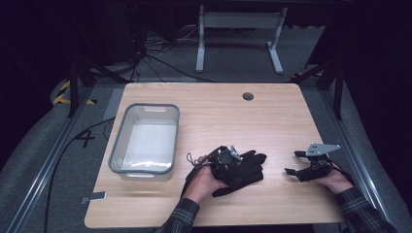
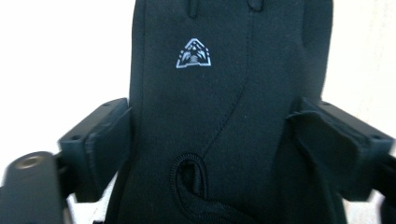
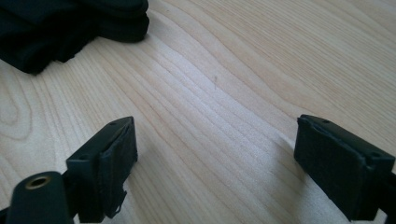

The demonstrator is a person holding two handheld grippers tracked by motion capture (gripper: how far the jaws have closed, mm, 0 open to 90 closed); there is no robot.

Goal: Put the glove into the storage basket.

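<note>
Two tools: left tool point(image 2: 210, 140) clamps black glove point(image 2: 224, 93); right tool point(image 3: 215, 163) wide, over table point(image 3: 224, 70).

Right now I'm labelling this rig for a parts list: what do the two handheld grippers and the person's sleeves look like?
Both are black. The right gripper carries a grey three-cornered plate on top; its blocky jaws have dark pads, frayed at one edge, and a brass-coloured screw hole near the base. The left gripper has a metal top piece and a thin black cable. Sleeves are dark plaid.
</note>
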